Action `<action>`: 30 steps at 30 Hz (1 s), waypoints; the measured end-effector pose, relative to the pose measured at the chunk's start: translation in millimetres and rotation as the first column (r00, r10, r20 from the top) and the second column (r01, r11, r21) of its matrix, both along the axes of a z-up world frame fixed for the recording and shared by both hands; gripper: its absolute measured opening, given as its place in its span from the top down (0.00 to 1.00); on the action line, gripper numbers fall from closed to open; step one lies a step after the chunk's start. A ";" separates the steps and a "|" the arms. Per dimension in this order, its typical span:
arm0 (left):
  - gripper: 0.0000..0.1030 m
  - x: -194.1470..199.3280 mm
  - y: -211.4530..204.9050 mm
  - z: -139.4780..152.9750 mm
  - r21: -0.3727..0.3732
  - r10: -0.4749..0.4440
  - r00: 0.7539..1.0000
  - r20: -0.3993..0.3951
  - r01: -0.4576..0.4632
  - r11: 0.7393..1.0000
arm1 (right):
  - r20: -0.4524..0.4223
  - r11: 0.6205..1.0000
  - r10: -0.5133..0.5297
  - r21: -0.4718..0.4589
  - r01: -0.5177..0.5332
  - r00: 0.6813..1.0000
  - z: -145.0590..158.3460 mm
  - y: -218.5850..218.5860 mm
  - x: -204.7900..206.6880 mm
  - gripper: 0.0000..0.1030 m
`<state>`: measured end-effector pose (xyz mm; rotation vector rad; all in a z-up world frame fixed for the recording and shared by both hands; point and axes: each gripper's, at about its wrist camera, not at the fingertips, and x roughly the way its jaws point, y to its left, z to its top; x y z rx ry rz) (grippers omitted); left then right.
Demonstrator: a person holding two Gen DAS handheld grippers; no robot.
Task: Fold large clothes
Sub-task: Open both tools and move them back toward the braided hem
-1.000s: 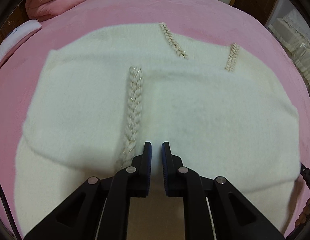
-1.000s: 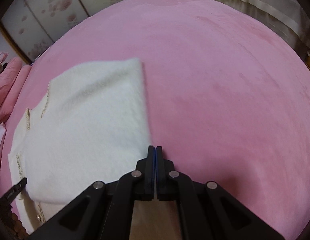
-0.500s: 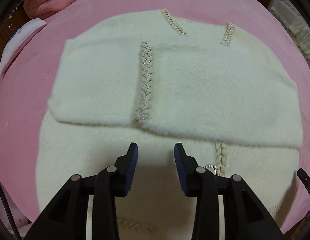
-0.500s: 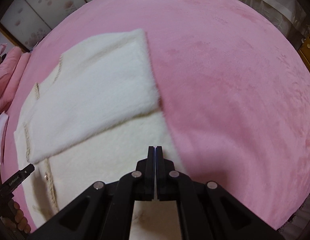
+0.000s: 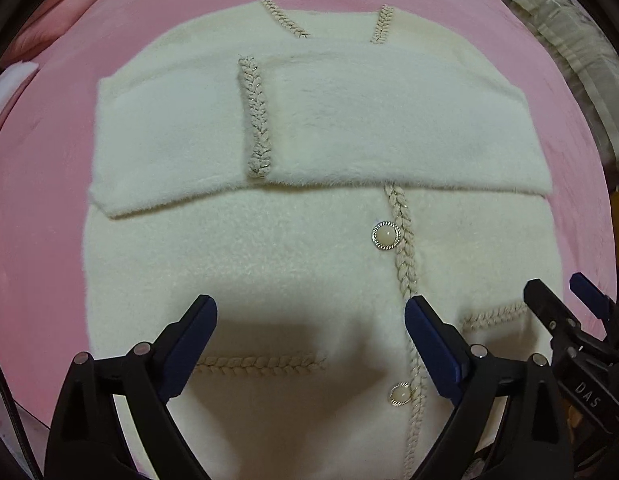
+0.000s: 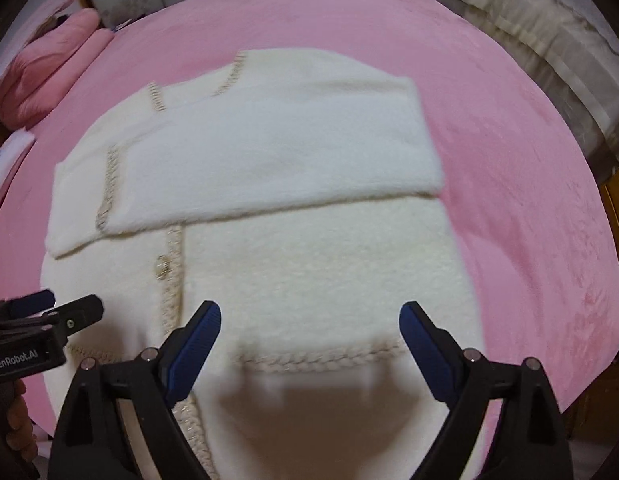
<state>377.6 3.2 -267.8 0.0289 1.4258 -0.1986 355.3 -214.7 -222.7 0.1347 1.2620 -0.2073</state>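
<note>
A cream cardigan (image 5: 309, 248) of fluffy, fuzzy knit lies flat on the pink plush bedspread (image 5: 41, 208), filling the middle of both wrist views. Both sleeves are folded across the chest: the right-side sleeve (image 5: 389, 128) forms a broad, soft-edged band lying on top, and the other sleeve (image 5: 165, 148) pokes out beneath it toward 9 o'clock, its cuff edged with a raised braided trim (image 5: 255, 120). The same plaited cord runs down the front placket (image 5: 403, 248) and along two pocket tops (image 5: 261, 362). A round pearly button with a twisted metal rim (image 5: 386, 235) sits beside the placket, and a second like it (image 5: 401, 394) lies toward 6 o'clock. The left gripper (image 5: 311, 320) hangs above the lower body of the cardigan, its black arms and blue ribbed pads (image 5: 429, 344) spreading apart with only air between them. The right gripper (image 6: 309, 324) hovers over the pocket on the other side, jaws likewise opening, nothing pinched; it also shows at 4 o'clock in the left view. At 10 o'clock in the right view a rolled pink quilt (image 6: 49, 72) rests at the bed's edge; pale pleated curtain fabric (image 6: 549, 40) hangs at 2 o'clock.
</note>
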 end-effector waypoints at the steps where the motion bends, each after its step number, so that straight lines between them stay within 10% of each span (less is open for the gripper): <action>1: 0.09 -2.7 2.7 1.0 0.005 -0.005 1.000 0.002 0.005 1.000 | -0.001 1.000 0.004 0.016 -0.004 1.000 -0.2 4.5 -0.8 0.12; 12: 0.09 -39.5 27.7 -5.0 0.008 0.014 1.000 -0.021 -0.014 1.000 | -0.014 0.931 -0.167 0.326 0.162 0.986 -11.2 13.1 -37.3 0.12; 30: 0.09 -211.6 81.7 58.5 -0.042 0.191 0.980 0.063 -0.189 0.981 | 0.133 0.918 -0.187 0.376 0.125 0.973 53.2 -16.0 -191.9 0.12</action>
